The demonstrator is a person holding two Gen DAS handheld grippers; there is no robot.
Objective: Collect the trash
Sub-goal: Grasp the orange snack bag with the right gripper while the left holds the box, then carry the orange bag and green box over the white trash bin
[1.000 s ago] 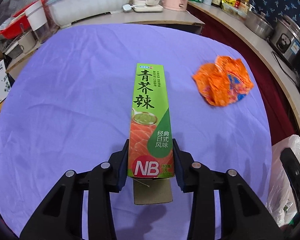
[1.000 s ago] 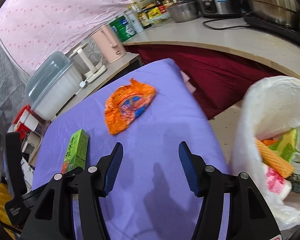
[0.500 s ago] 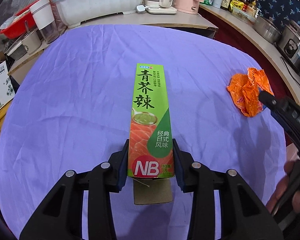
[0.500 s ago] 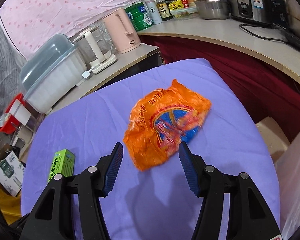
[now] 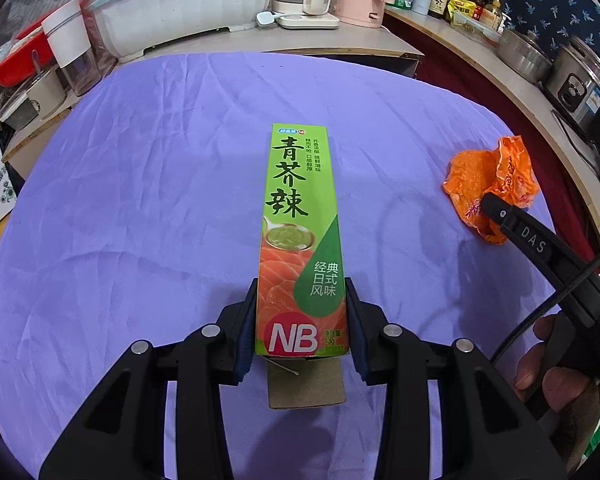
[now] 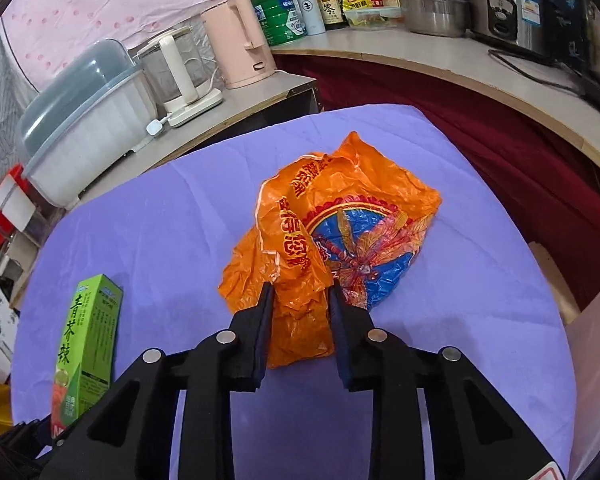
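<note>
**Both grippers engaged on trash items: carton and plastic bag**

1. Left gripper [image 5: 301, 316], nearest the viewer: clamped on the near end of the green carton [image 5: 300, 236]. The pads press its 2 long side walls. The carton points away across the purple tablecloth [image 5: 140, 200], and an opened brown end flap [image 5: 306, 384] hangs out behind the jaws. Judgement: light, probably empty cardboard, stiff along its length but easily crushed across the walls. The present hold near the end is adequate for so light a piece; moderate squeeze only.

2. Right gripper [image 6: 300, 300], at the near right of the table: jaws narrowed around a near fold of the crumpled orange plastic bag [image 6: 332, 232]. Whether the film is fully pinched cannot be told, though the fold fills the gap. The bag lies on the cloth toward the right edge, well apart from the carton. Judgement: very light, limp and slick. It will sag and trail when lifted, and a thin fold may slide out. A bunched, multi-layer fold is the better purchase.

3. Far side: a pink kettle [image 6: 240, 40] and a covered white dish rack [image 6: 84, 120] stand on the counter [image 6: 260, 92] beyond the table, clear of the work.
</note>
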